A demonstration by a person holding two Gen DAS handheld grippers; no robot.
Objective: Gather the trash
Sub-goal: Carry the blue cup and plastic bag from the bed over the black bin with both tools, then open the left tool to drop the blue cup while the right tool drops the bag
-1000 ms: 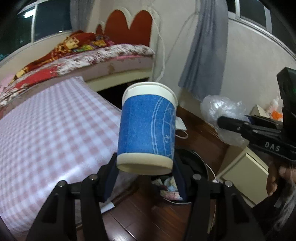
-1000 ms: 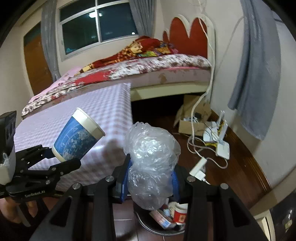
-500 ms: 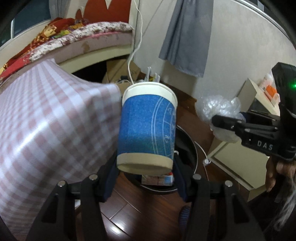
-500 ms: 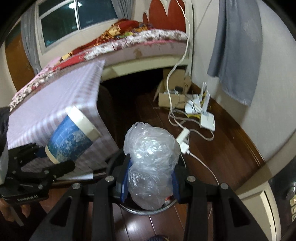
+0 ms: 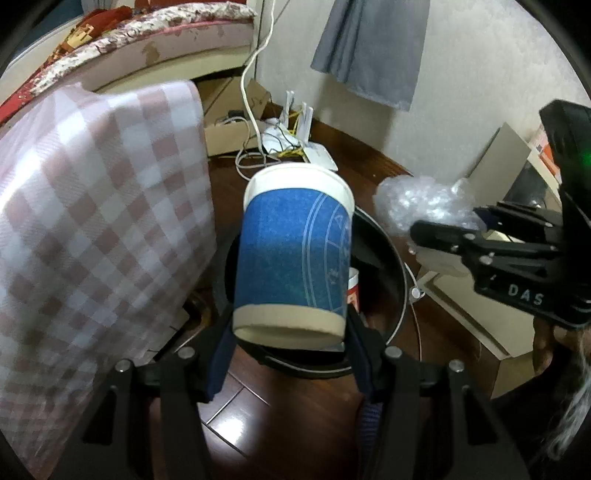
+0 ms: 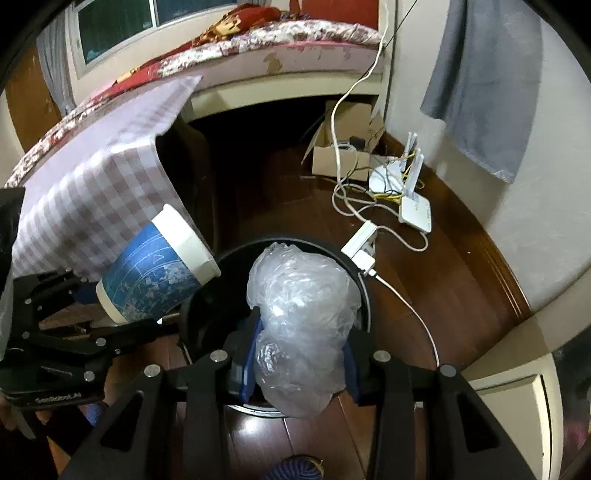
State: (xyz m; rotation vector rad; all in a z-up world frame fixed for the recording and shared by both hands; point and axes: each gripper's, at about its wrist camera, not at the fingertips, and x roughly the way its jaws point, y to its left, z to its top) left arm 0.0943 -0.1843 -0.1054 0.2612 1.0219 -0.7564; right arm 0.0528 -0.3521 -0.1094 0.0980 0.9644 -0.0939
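Blue paper cup [image 5: 293,254] clamped at its base in the left gripper [image 5: 290,345], frame centre, above the black trash bin [image 5: 388,254], crumpled clear plastic bag [image 6: 301,325] squeezed between the right gripper [image 6: 295,360] fingers, lower centre over that bin, checked tablecloth [image 5: 92,206] at left

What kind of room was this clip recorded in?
Most likely a home bedroom: a bed with a floral mattress and red bedding stands under a window, a checked cloth covers a table, and a router with loose cables sits on the wooden floor.
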